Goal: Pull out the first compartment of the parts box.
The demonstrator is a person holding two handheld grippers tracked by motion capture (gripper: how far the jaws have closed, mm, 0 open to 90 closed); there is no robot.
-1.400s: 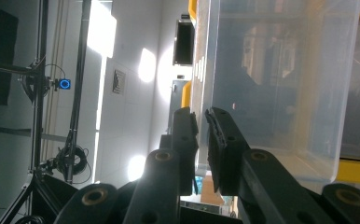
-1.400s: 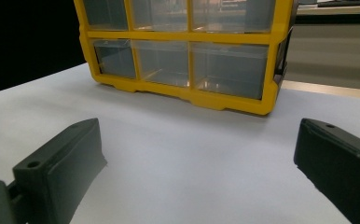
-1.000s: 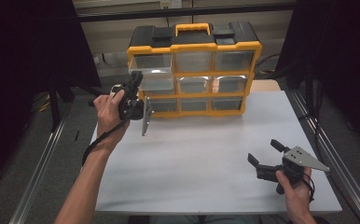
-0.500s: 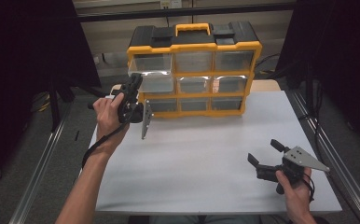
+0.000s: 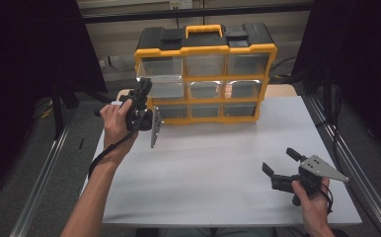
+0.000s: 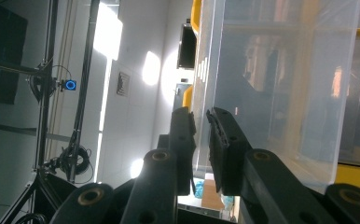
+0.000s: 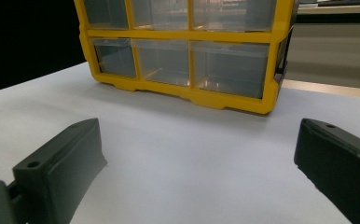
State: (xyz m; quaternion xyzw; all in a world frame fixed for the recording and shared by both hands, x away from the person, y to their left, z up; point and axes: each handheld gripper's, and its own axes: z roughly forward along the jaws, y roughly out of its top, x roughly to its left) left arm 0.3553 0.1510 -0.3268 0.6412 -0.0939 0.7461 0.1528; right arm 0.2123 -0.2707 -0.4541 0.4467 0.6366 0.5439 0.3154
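The drawer cabinet [image 5: 206, 74], yellow-framed with a black top and a yellow carry handle [image 5: 206, 30], stands at the far edge of the white table [image 5: 213, 168], roughly centred and facing the person. It has 3 rows of 3 clear plastic drawers. The top-left drawer [image 5: 160, 70] sticks out a little from the frame toward the person.

The left gripper [image 5: 140, 98] is raised at the cabinet's left front corner, held in the person's left hand [image 5: 115, 121], with its grey plate [image 5: 154, 132] hanging down beside the bottom row. In the left gripper view its 2 black jaws are nearly closed, pinching the thin clear front wall [image 6: 201, 116] of a drawer between them; the jaw pads [image 6: 220, 135] press on either side of the plastic edge. That view is rolled sideways, so the cabinet's yellow frame [image 6: 355, 175] runs along the right and bottom.

The right gripper [image 5: 285, 168] lies low over the near right part of the table, well apart from the cabinet, held in the right hand [image 5: 314, 200], with its grey plate [image 5: 324, 168] on top. Its jaws are spread wide with nothing between them but bare table. In the right gripper view the cabinet's lower 2 rows [image 7: 187, 60] stand ahead across the white surface [image 7: 192, 172].
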